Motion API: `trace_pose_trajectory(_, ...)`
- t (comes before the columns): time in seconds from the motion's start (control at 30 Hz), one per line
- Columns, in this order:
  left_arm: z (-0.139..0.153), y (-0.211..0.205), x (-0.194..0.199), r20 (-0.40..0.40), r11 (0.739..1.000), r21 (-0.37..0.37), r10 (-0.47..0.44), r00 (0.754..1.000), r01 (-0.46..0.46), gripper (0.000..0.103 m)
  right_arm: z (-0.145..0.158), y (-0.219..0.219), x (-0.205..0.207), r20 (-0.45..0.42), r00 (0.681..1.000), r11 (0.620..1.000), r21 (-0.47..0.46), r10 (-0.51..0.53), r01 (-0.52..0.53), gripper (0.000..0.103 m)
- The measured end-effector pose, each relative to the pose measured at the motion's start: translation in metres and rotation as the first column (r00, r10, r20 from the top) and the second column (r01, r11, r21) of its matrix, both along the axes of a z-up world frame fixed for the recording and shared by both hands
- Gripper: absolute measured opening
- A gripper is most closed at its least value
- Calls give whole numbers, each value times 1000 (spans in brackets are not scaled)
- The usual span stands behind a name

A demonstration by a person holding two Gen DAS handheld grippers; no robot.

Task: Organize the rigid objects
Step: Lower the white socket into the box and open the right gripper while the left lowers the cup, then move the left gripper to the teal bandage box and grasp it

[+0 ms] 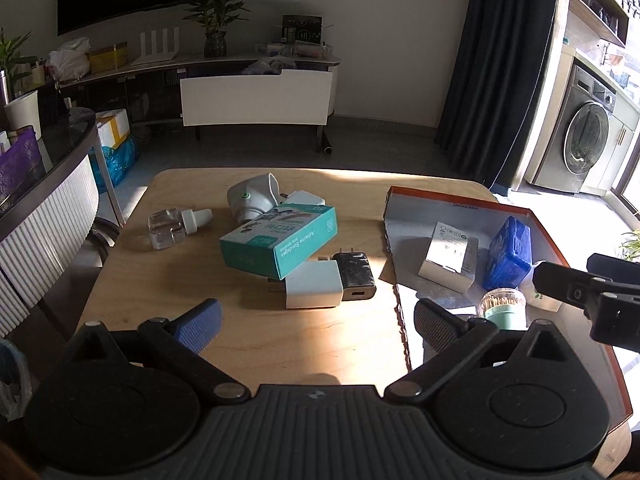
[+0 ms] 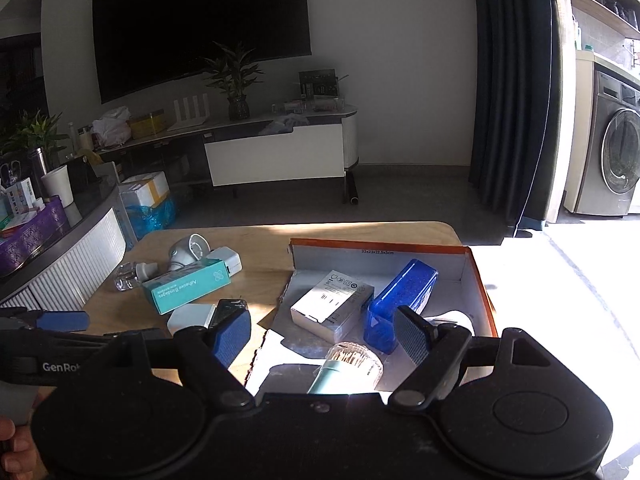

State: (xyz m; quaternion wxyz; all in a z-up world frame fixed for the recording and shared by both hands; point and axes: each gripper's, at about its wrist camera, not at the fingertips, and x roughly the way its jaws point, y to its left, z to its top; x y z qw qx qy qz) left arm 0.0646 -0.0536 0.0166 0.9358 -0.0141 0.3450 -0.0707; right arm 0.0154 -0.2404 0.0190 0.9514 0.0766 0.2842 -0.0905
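Both my grippers are wide open and hold nothing. My left gripper [image 1: 318,322] hangs over the wooden surface [image 1: 160,300]. The white plug [image 1: 314,290] and black plug [image 1: 356,276] sit just ahead at 12 o'clock, touching, under the teal box [image 1: 280,242]. I think I should take the teal box first, squeezing its long sides. The cardboard box [image 1: 424,208] waits at 2 o'clock; I must lift over its torn edge. My right gripper [image 2: 324,338] hovers above the toothpick jar [image 2: 352,364], so I should stay clear of it.

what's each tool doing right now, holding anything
left tool: open, holding nothing
right tool: open, holding nothing
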Motion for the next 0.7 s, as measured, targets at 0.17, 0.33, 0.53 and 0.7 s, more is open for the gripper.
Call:
trace_pose_trajectory(0.17,1,15,1,4,999,-7,37,999,-37,103,0,17,7,-10,999,999,-9,44,-44,92)
trace_pose_trajectory(0.33,1,27,2,6,998,-10,57,998,-57,103,-2,28,13,-21,997,997,-11,75,-75,92)
trace_pose_trajectory(0.53,1,39,4,3,997,-8,73,997,-73,103,-3,40,20,-29,994,995,-12,103,-104,92)
trace_pose_trajectory(0.7,0,46,7,1,997,-11,82,997,-82,103,-4,47,24,-37,992,992,-13,122,-123,92)
